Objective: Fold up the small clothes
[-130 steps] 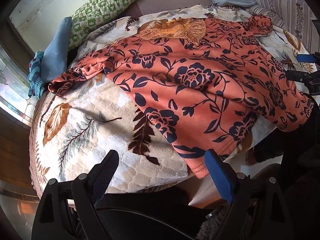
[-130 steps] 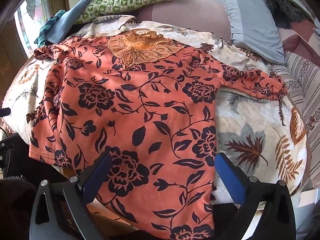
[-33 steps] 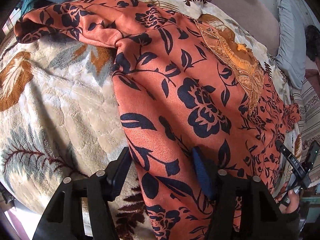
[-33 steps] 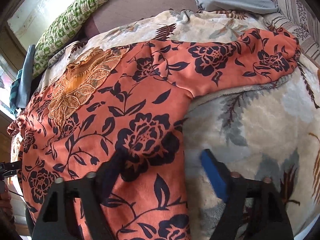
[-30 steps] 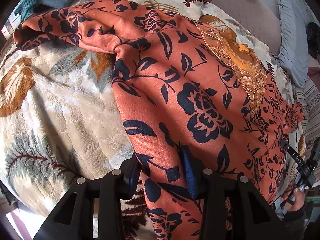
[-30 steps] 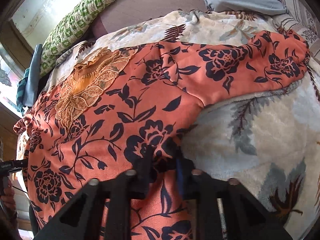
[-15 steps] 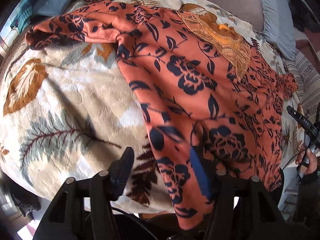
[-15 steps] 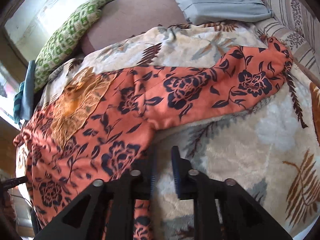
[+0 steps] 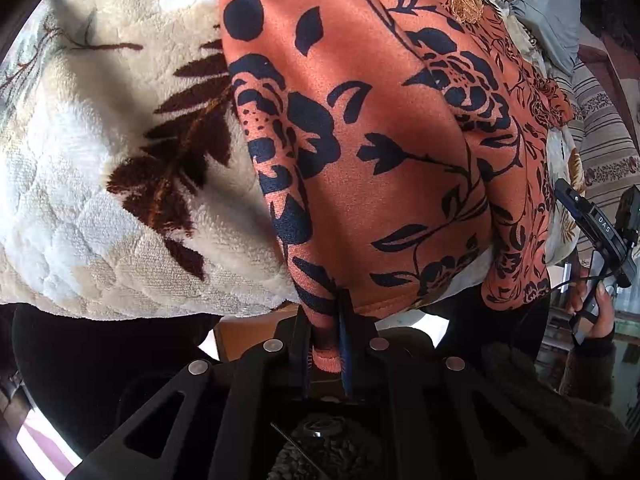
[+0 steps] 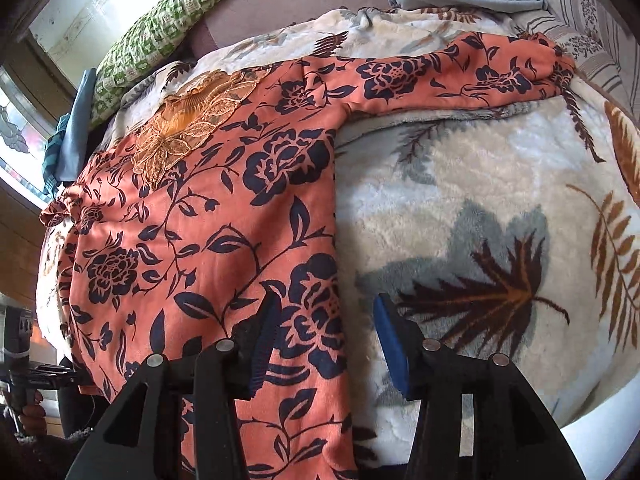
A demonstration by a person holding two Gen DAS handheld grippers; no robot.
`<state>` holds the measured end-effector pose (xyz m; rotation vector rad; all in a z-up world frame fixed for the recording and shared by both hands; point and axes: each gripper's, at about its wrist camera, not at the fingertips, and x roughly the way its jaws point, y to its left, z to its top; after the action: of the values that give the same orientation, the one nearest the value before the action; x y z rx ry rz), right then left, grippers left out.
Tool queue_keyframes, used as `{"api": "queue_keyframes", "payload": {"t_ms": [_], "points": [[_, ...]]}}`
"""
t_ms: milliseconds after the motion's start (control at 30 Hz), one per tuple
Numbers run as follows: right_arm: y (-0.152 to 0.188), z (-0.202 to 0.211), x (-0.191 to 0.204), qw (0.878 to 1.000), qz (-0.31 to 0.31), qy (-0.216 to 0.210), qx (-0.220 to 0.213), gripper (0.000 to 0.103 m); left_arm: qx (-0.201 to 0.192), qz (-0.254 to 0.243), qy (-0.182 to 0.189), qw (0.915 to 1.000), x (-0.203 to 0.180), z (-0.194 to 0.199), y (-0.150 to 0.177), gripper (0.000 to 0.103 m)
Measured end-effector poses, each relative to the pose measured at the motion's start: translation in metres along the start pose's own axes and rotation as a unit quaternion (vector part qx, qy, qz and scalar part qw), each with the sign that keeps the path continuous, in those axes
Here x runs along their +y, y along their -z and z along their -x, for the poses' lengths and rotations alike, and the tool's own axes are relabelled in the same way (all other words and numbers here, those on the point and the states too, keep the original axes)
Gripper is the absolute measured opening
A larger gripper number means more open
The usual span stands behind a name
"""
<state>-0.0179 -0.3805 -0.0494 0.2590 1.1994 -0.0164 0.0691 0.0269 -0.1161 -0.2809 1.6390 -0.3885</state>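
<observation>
Orange floral top (image 10: 208, 216) lies spread face-up on the leaf-print blanket (image 10: 480, 208) covering the bed; lace neckline patch (image 10: 192, 120) is at its far end, hem hangs over the blanket's near edge. One sleeve (image 10: 460, 76) stretches sideways from the top's body toward the striped pillow (image 10: 592, 32).

Left gripper (image 9: 326, 340): clamped down narrow on the top's hem corner, fabric bunched between the pads and pulled slightly off the blanket edge. Jaws have just been closing.

Right gripper (image 10: 324, 340): about half open, gripping nothing. Its jaws straddle the top's side edge near the hem, one finger over the fabric, the other over bare blanket. Jaws have just been opening; fabric edge sits between them, not pinched.

Green checked pillow (image 10: 160, 28) lies beyond the top's neckline.
</observation>
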Motion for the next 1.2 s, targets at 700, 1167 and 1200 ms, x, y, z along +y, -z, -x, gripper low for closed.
{"api": "queue_keyframes", "payload": {"t_ms": [700, 1167, 1200], "points": [[0.007, -0.007, -0.01, 0.999, -0.033, -0.007, 0.027, 0.063, -0.155, -0.017, -0.098, 0.9828, 0.007, 0.145, 0.043, 0.031], [-0.095, 0.038, -0.151, 0.971, -0.215, -0.009, -0.102, 0.063, -0.155, -0.117, -0.133, 0.9719, -0.135, 0.088, -0.083, 0.055], [-0.105, 0.044, -0.167, 0.968, -0.225, 0.001, -0.115, 0.063, -0.154, -0.116, -0.13, 0.9725, -0.144, 0.083, -0.096, 0.055]]}}
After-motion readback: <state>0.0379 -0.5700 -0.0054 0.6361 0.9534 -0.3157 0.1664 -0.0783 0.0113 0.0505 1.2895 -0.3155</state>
